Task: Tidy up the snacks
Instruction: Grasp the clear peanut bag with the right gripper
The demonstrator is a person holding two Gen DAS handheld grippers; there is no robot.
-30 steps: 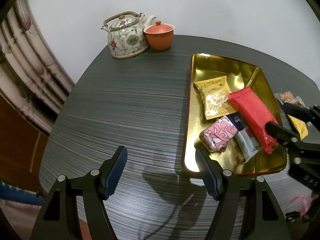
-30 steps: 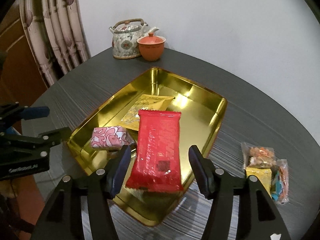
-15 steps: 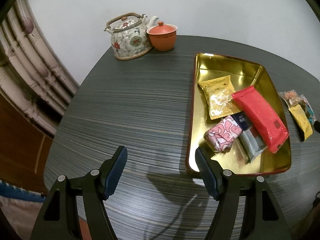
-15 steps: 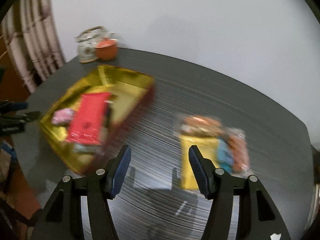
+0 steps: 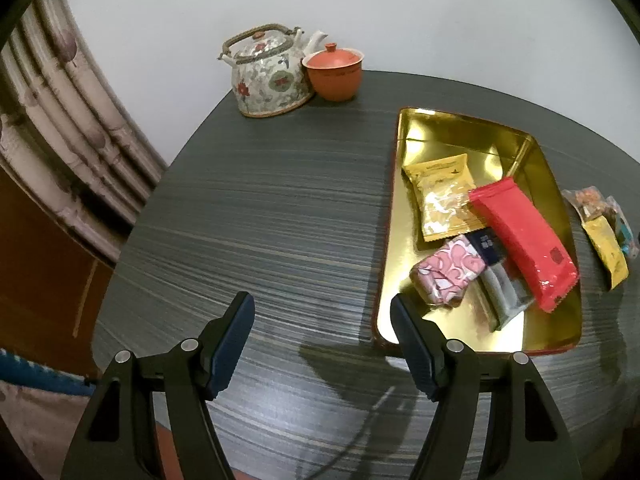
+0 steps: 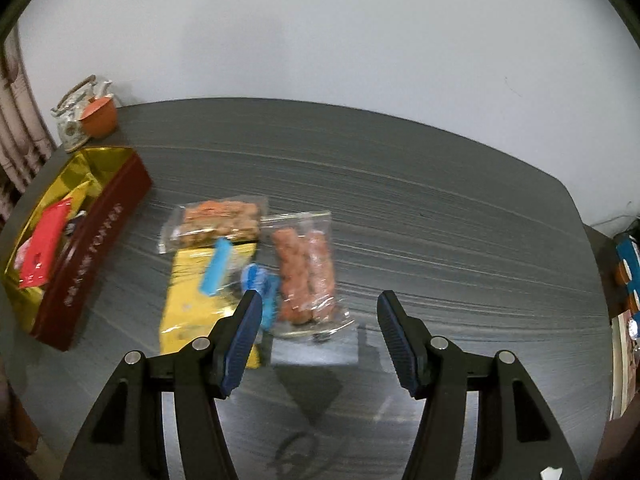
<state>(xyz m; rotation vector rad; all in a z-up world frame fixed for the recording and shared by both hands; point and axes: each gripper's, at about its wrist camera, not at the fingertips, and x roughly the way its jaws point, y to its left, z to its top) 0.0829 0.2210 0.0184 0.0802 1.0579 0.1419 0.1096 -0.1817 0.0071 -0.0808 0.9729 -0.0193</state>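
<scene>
Beside the tray (image 6: 94,248), both tongs (image 5: 322,344) (image 6: 318,334) hang released over bare tabletop (image 6: 440,232).

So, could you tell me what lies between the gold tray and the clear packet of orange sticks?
In the right wrist view, a yellow packet and small blue packets lie between the gold tray and the clear packet of orange sticks.

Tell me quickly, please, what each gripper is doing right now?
Left gripper: open, holding nothing, above the dark striped table.
Right gripper: open, holding nothing, above the clear packet of orange snacks.
</scene>
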